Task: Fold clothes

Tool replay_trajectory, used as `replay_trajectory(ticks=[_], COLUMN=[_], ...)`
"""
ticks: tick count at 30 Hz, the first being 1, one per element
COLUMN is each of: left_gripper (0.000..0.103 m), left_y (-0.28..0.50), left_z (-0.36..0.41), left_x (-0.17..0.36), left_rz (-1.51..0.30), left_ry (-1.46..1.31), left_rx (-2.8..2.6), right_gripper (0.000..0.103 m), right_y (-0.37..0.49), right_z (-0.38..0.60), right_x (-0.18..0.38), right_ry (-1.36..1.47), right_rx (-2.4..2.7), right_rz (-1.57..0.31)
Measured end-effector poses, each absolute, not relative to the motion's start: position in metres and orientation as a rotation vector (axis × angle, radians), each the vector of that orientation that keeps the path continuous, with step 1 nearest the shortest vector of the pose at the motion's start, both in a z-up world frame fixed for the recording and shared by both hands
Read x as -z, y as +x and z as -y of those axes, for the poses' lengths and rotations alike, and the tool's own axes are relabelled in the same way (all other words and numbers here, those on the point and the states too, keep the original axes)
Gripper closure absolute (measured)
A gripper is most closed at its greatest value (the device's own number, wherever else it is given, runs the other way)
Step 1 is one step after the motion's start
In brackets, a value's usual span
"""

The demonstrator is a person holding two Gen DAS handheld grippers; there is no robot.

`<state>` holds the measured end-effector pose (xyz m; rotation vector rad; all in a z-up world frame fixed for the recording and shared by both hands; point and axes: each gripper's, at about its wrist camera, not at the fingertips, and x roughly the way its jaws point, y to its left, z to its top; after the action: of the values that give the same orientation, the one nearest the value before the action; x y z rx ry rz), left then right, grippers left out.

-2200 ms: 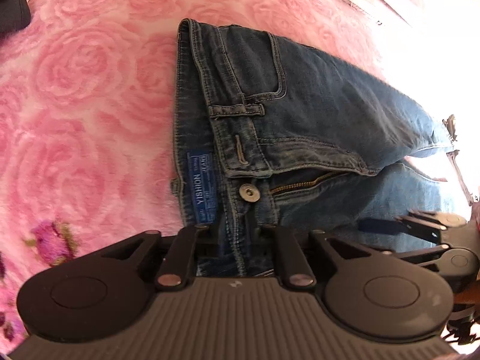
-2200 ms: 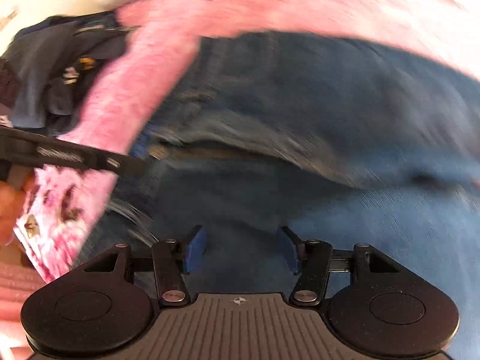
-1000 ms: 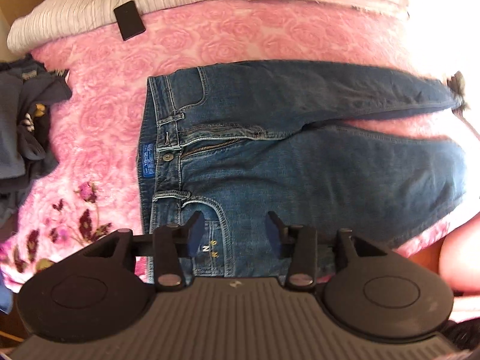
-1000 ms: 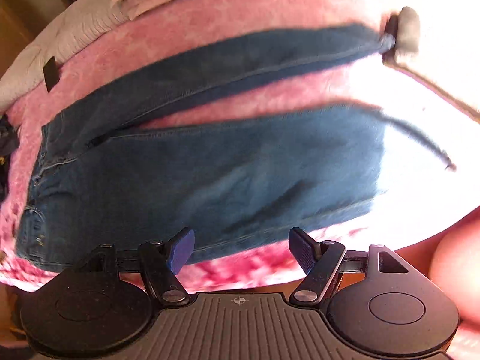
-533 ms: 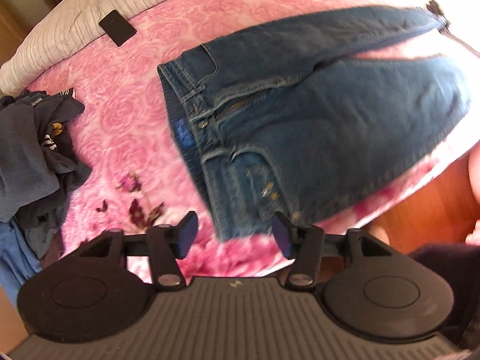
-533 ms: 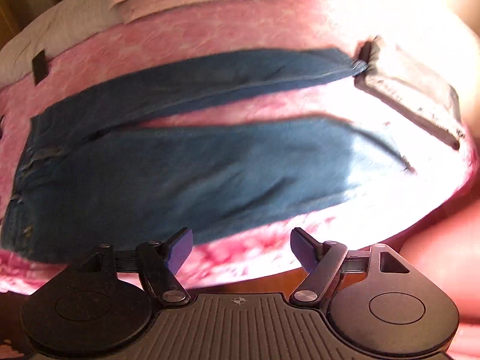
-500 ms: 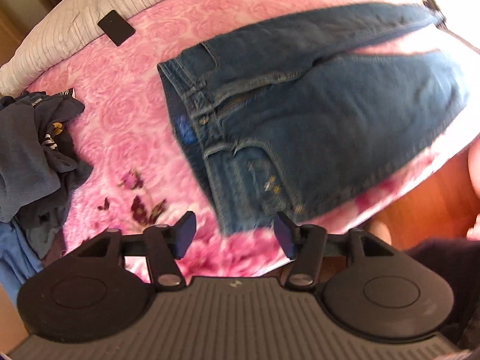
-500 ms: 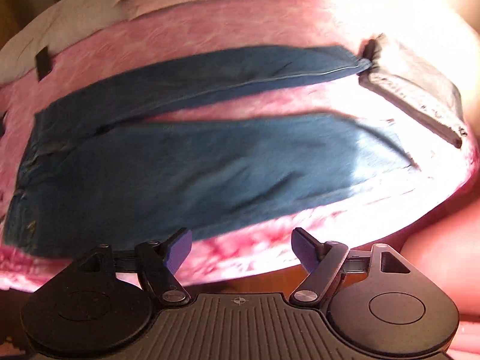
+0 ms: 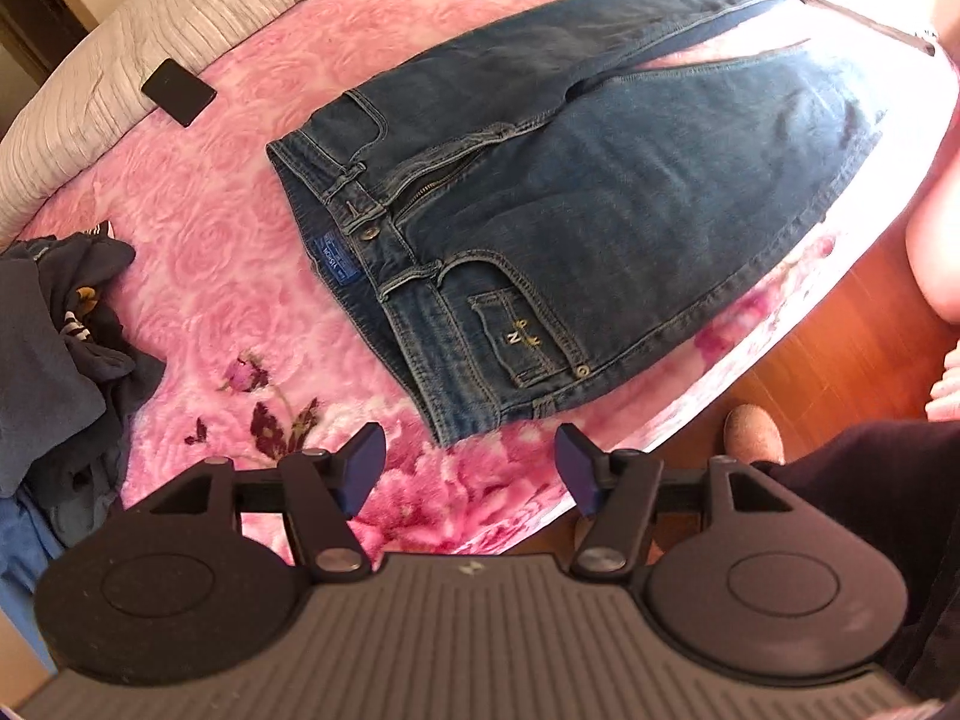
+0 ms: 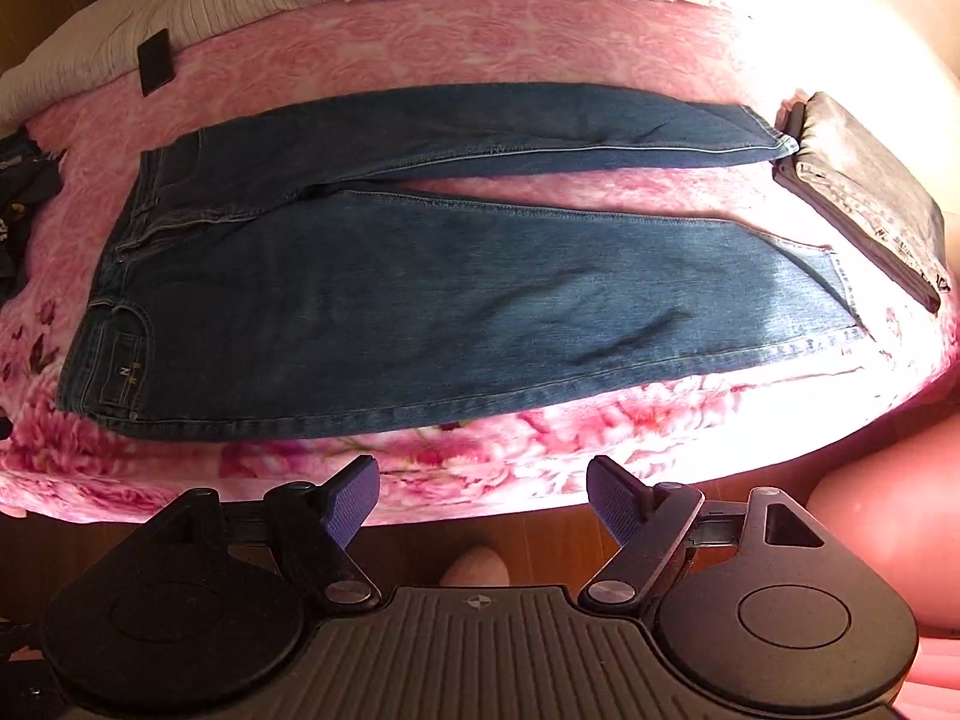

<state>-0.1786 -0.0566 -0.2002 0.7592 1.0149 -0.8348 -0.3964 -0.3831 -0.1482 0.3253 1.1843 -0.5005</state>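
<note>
The jeans [image 10: 450, 276] are spread flat across the middle of the pink blanket [image 10: 420, 42]. The left gripper [image 9: 470, 468] is held low in the frame, angled steeply down, its jaws opening on nothing. The right gripper [image 10: 483, 498] is likewise pitched down, spread wide and empty.

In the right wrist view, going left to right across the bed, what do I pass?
Dark clothes pile at the left edge → black card → jeans waistband → jeans legs → folded grey garment at the right edge.
</note>
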Motion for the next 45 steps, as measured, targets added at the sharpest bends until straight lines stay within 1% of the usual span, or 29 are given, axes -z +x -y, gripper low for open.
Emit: replay_trajectory(ticks=[18, 28, 31, 37, 41, 45], left_gripper=[0.044, 0.044, 0.044, 0.044, 0.044, 0.044], left_y=[-0.184, -0.199, -0.201, -0.206, -0.229, -0.253], left_z=[0.085, 0.110, 0.124, 0.165, 0.195, 0.210], left_x=[0.207, 0.227, 0.230, 0.235, 0.237, 0.246], left_rz=[-1.007, -0.960, -0.945, -1.001, -0.949, -0.905], left_ry=[0.788, 0.913, 0.943, 0.928, 1.005, 1.107], left_rx=[0.889, 0.987, 0.971, 0.857, 0.834, 0.826], right_gripper=[0.024, 0.024, 0.024, 0.024, 0.024, 0.024], right_y=[-0.418, -0.450, -0.464, -0.475, -0.481, -0.488], right_z=[0.412, 0.429, 0.450, 0.519, 0.572, 0.615], right_x=[0.141, 0.136, 0.141, 0.156, 0.165, 0.183], right_ry=[0.356, 0.290, 0.292, 0.307, 0.231, 0.067], right_rx=[0.558, 0.581, 0.577, 0.529, 0.442, 0.372], right_rz=[-1.175, -1.180, -1.193, -1.215, -1.220, -1.271])
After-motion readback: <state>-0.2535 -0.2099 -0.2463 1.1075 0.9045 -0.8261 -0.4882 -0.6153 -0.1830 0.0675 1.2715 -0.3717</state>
